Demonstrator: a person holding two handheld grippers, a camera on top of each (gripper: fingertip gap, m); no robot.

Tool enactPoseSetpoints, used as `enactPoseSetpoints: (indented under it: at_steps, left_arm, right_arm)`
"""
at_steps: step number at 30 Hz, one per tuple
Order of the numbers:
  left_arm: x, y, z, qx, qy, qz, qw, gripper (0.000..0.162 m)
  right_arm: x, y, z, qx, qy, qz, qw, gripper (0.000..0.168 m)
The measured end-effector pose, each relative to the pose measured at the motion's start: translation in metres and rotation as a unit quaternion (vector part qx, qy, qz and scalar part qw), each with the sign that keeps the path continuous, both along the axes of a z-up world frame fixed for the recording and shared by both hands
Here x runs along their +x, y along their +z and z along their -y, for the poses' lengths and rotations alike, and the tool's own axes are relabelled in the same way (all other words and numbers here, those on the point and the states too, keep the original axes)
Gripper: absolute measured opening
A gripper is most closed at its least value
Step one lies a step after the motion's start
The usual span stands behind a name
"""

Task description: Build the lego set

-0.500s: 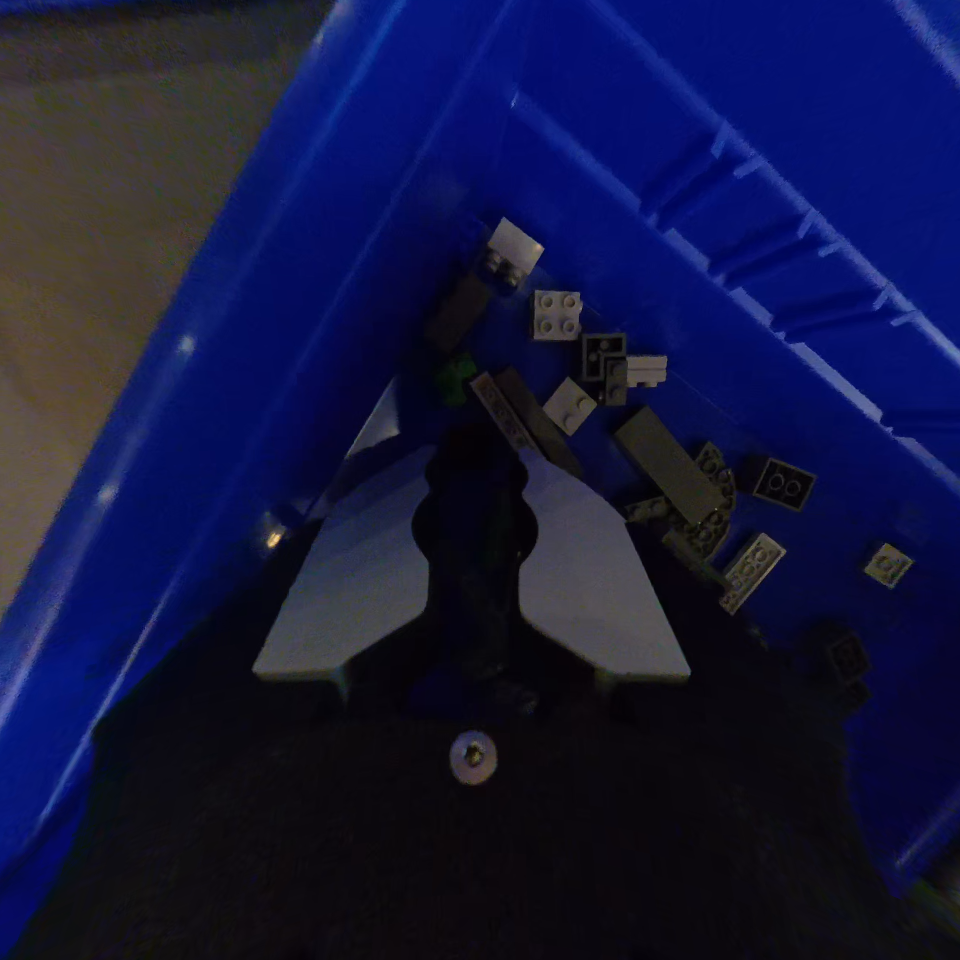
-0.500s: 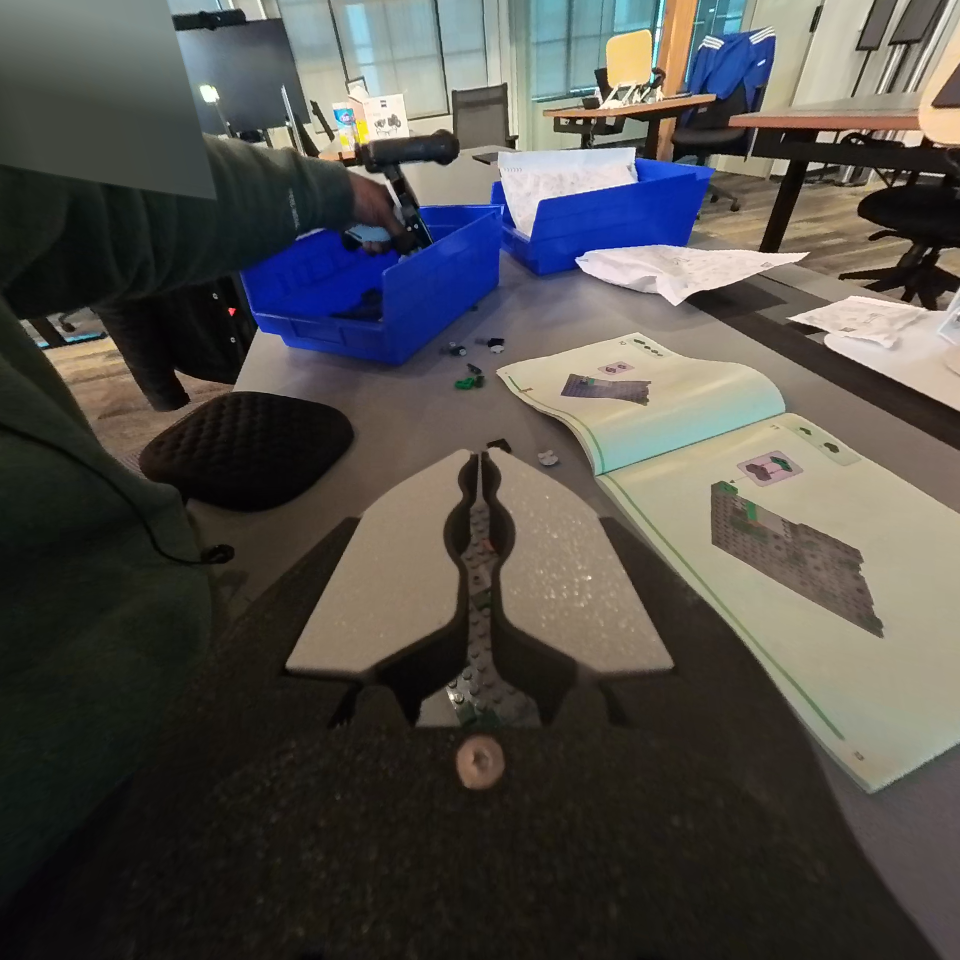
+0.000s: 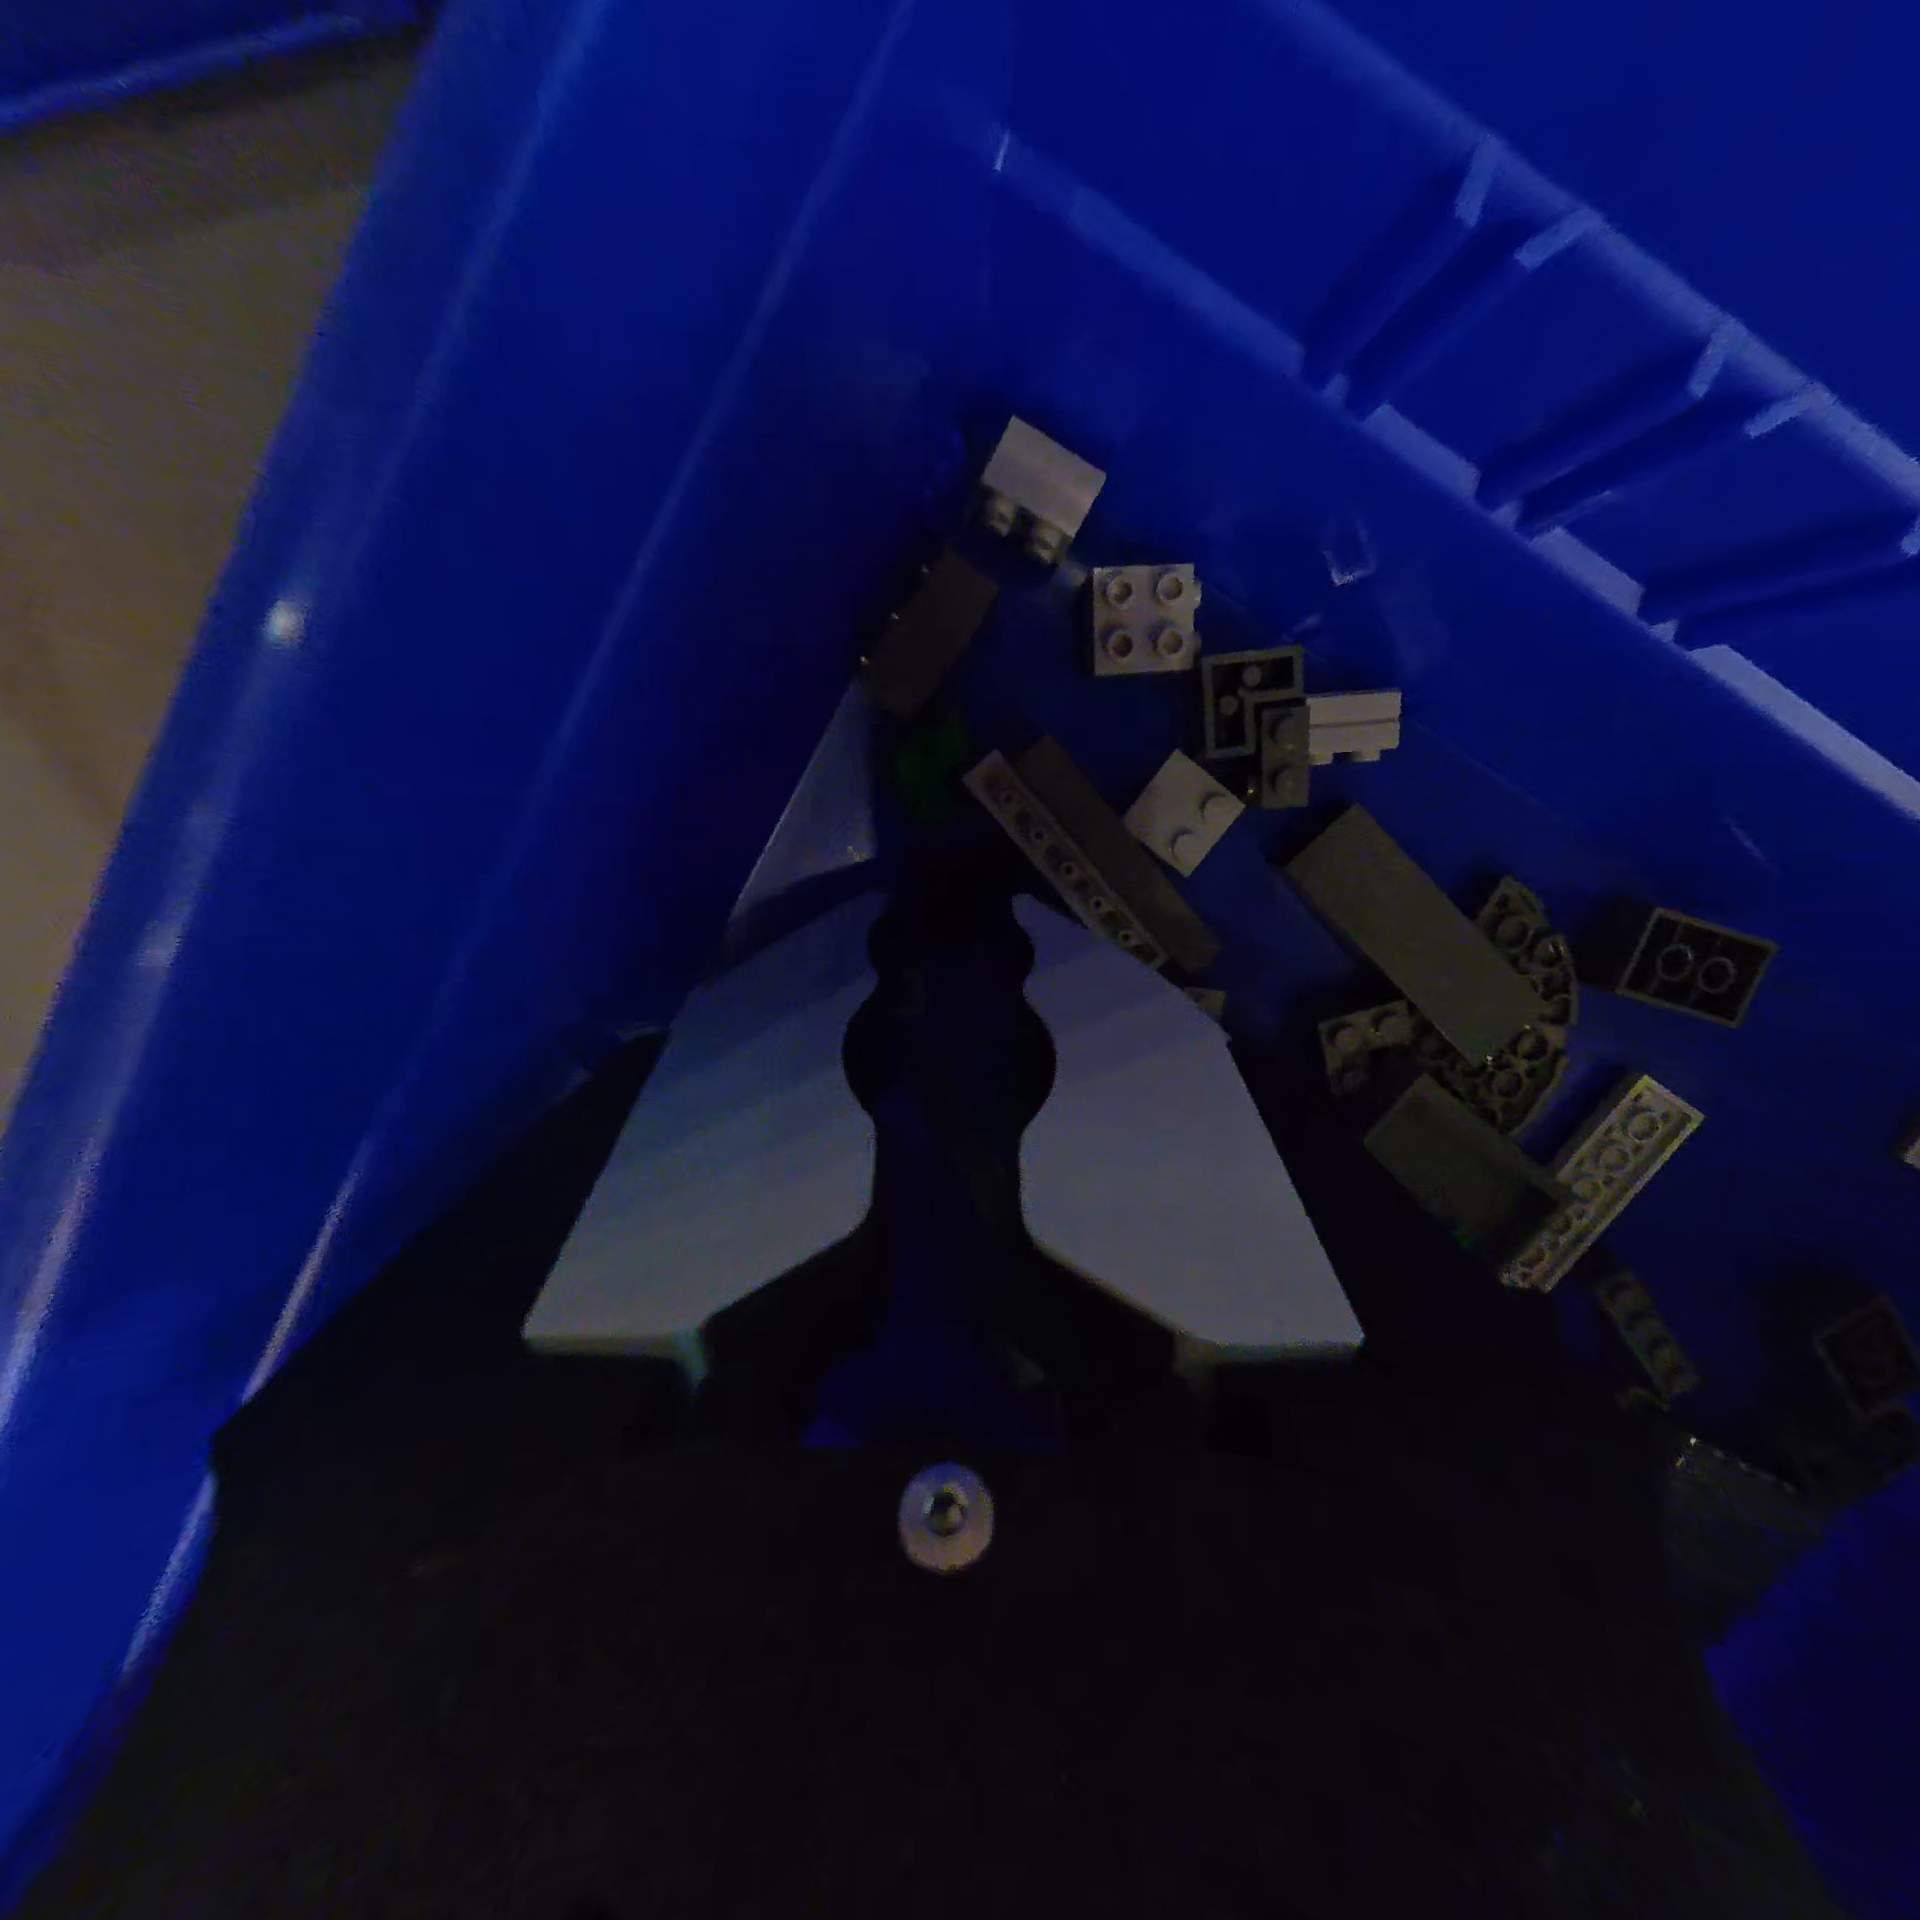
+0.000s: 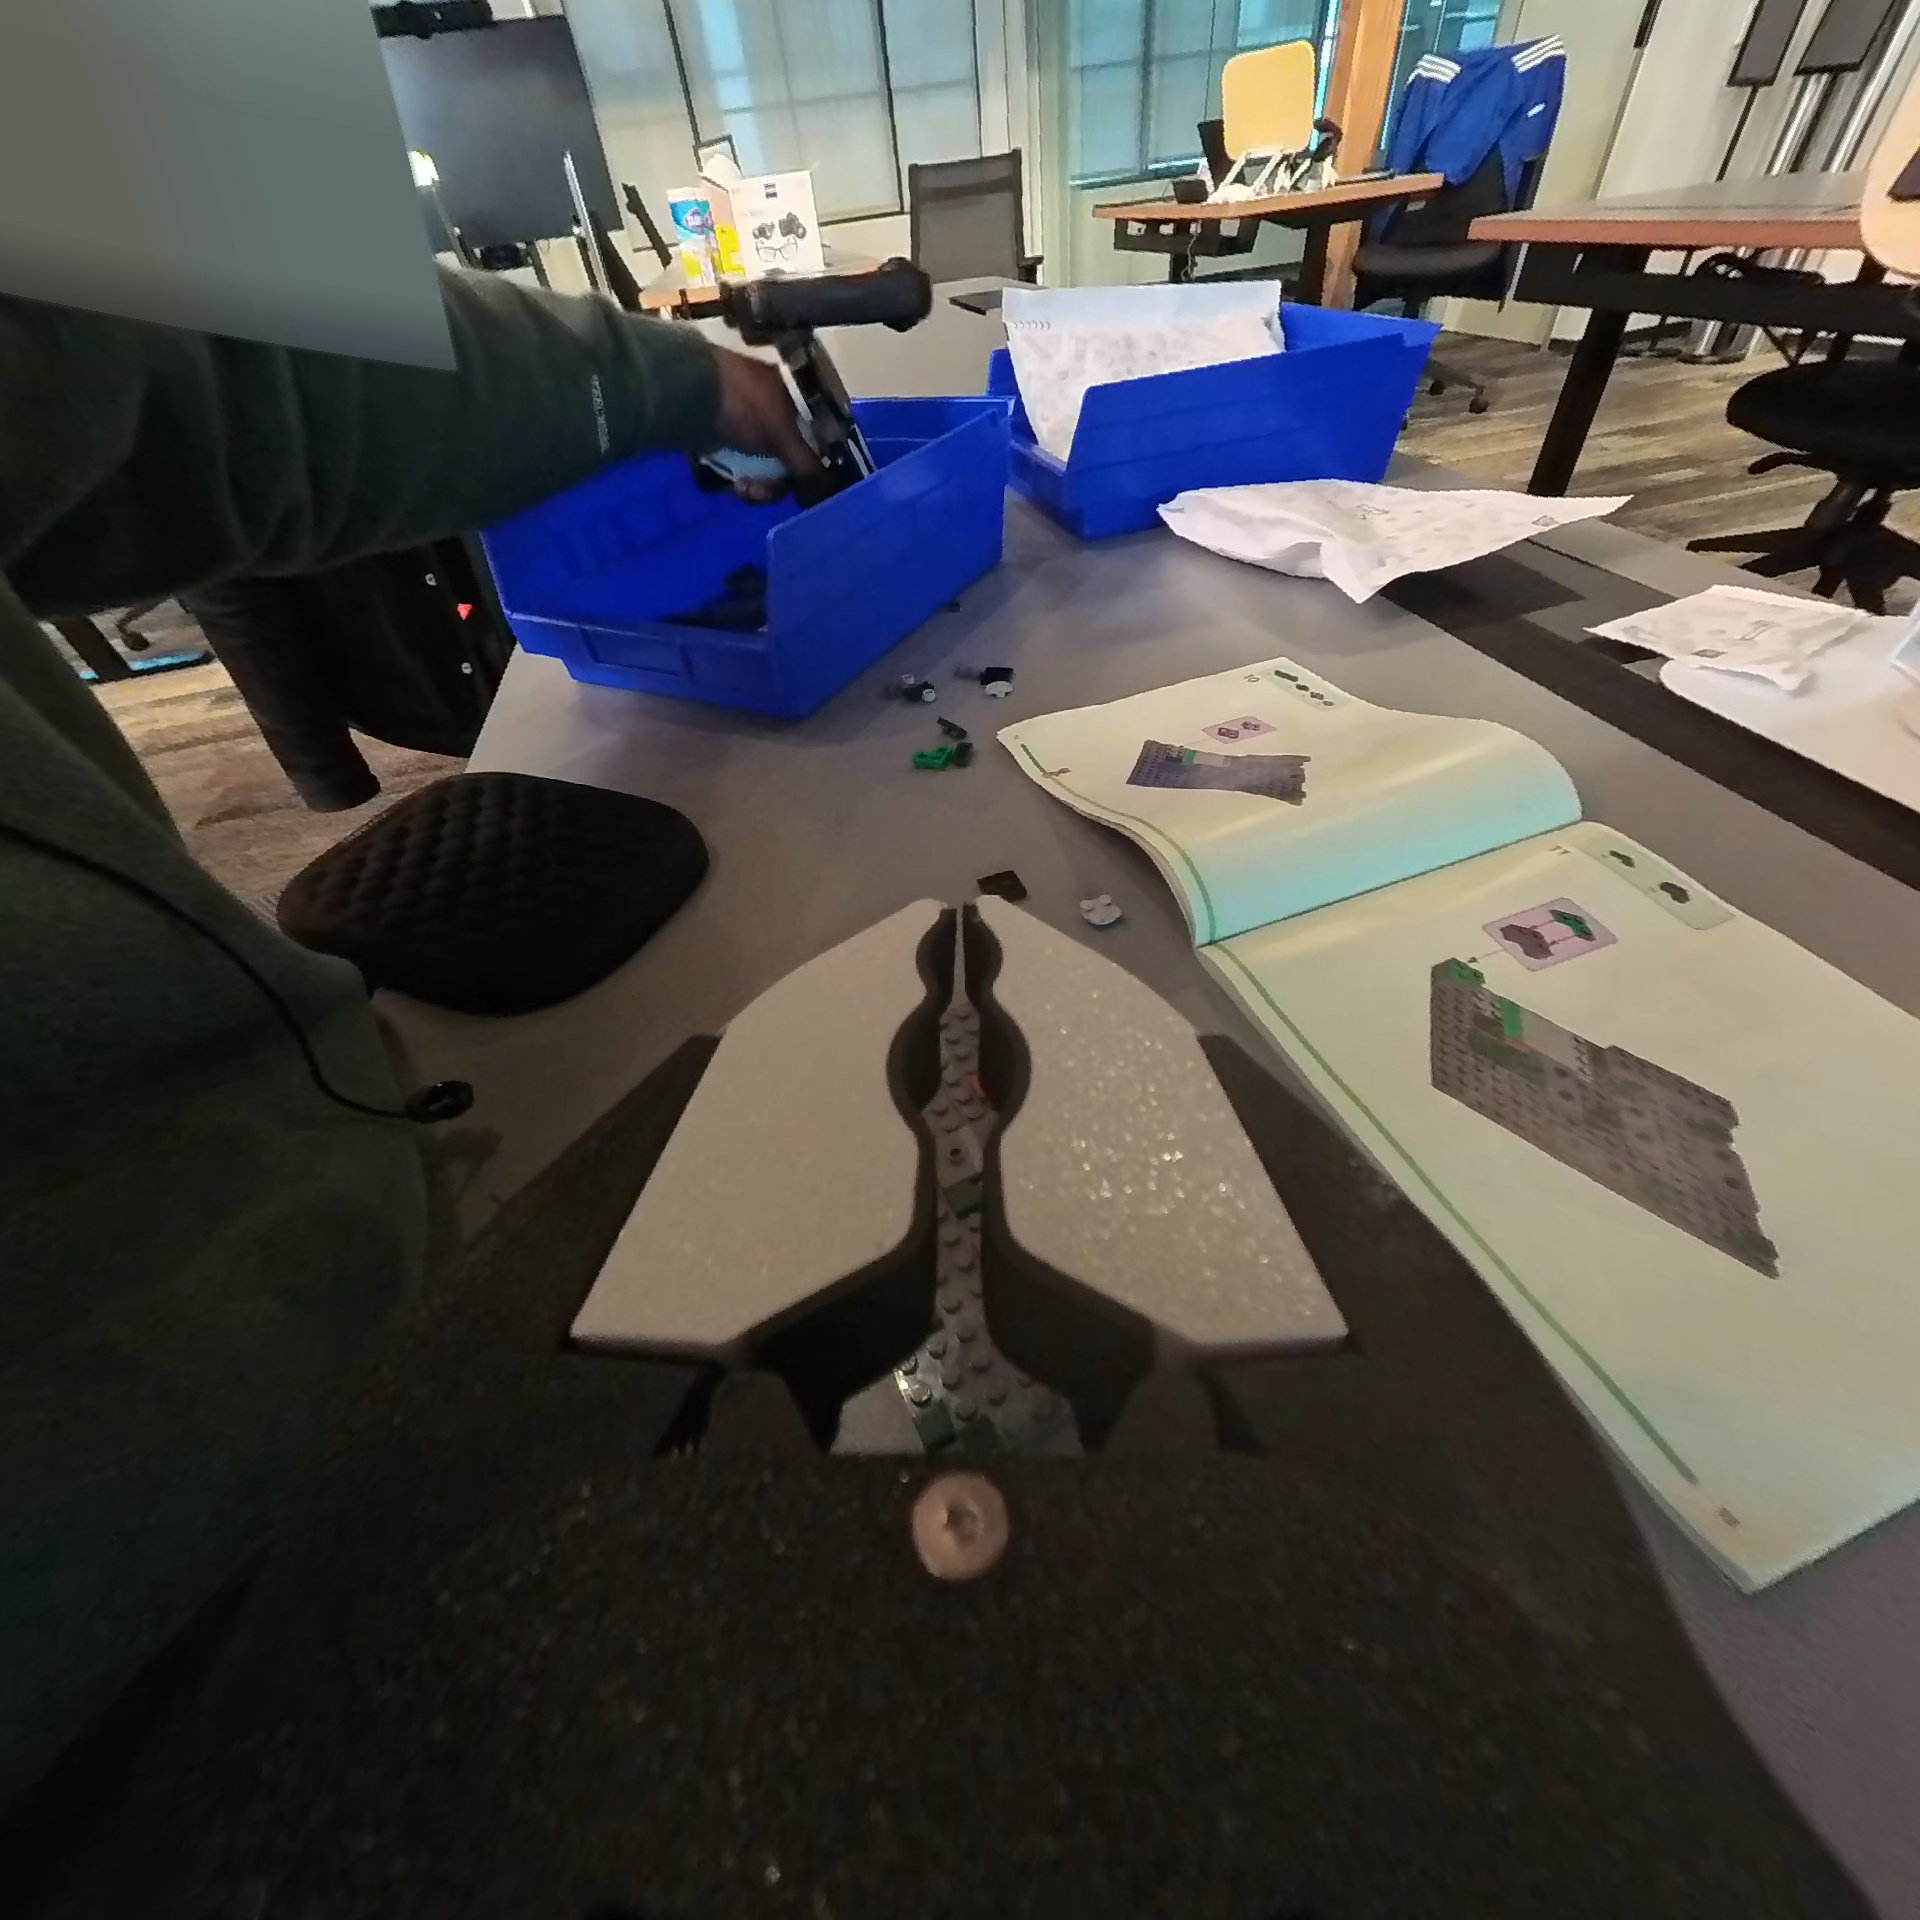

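My left gripper (image 3: pixel 940 914) is open deep in a corner of a blue bin (image 3: pixel 623 520). Its tips are just short of a small green piece (image 3: pixel 928 769) and a long dark grey plate (image 3: pixel 1101 862). Several loose grey and white bricks lie beyond, among them a white 2x2 (image 3: pixel 1143 620). My right gripper (image 4: pixel 961 920) is shut on a grey studded plate build (image 4: pixel 958 1164), seen edge-on between the fingers above the table. The right wrist view also shows the left gripper (image 4: pixel 821 447) reaching into the bin (image 4: pixel 862 582).
An open instruction booklet (image 4: pixel 1455 1039) lies to the right. Small loose pieces (image 4: pixel 940 756) sit near the bin, with a dark piece (image 4: pixel 1001 885) and a white round one (image 4: pixel 1101 911) just past my tips. A black pad (image 4: pixel 499 888) lies left. A second bin (image 4: pixel 1226 426) holds paper.
The left gripper has edged slightly further into the bin corner, with its jaws about as far apart as before. The right gripper and its plate have not moved.
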State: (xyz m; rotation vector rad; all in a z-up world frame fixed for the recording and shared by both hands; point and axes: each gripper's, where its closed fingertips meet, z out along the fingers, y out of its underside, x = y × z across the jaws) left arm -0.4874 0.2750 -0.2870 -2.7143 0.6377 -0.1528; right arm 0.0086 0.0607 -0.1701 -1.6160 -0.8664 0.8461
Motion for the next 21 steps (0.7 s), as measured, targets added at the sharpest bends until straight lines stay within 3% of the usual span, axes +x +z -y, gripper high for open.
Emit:
enactPoseSetpoints:
  at_steps: [1,7,13,17,21]
  left_arm:
    - [0.0,0.0,0.0,0.002,0.001,0.0,1.0,0.017]
    - [0.003,0.005,0.005,0.008,-0.016,-0.017,1.0,0.017]
    - [0.028,0.064,0.01,0.084,-0.068,-0.005,0.994,0.016]
    - [0.094,0.116,0.034,0.144,-0.168,-0.005,0.975,0.015]
    - [0.188,0.139,0.075,0.171,-0.292,0.007,0.941,0.015]
  right_arm:
    - [0.0,0.0,0.0,0.0,0.0,0.0,1.0,0.001]
    - [0.001,0.001,0.0,0.002,-0.002,-0.001,1.0,0.0]
    - [0.001,0.002,0.0,0.005,-0.002,-0.001,1.0,0.0]
    - [-0.001,0.001,0.001,0.004,0.001,0.002,1.0,0.001]
    - [-0.004,0.001,0.003,0.007,0.004,0.007,1.0,0.001]
